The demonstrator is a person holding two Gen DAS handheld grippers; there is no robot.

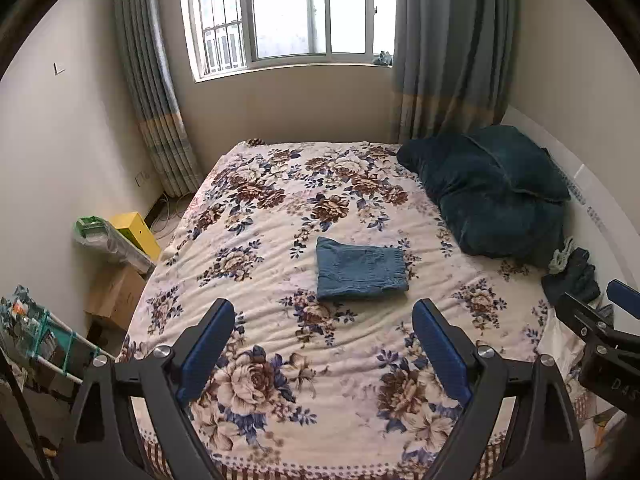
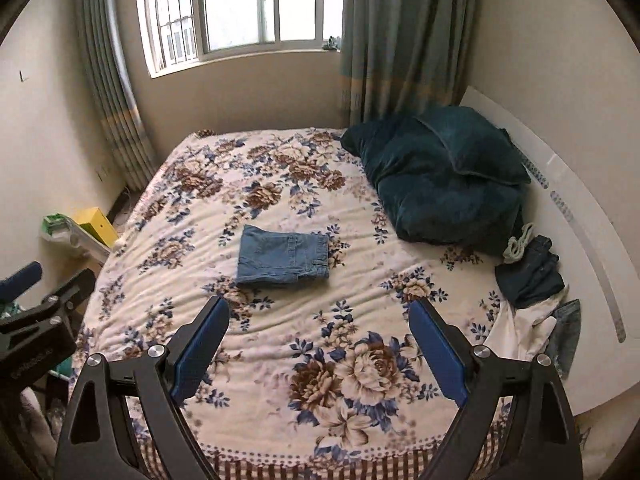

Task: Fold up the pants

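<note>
Right wrist: clothes heap (image 2: 532,276) (contents unclear)

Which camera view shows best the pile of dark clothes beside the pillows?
The right wrist view: the pile of dark clothes lies whole on the bed's right side, unobstructed. In the left wrist view, the same pile sits near the frame edge, its lower part hidden behind the right gripper.

Pants (image 1: 360,269) (image 2: 283,256): blue denim, already folded into a compact, roughly square stack, lying flat near the middle of the bed w/ floral cover. Waistband w/ belt loops runs along the right edge in the right wrist view; a back pocket shows on top. Layered edges visible along the near side. Nothing touching them.
</note>
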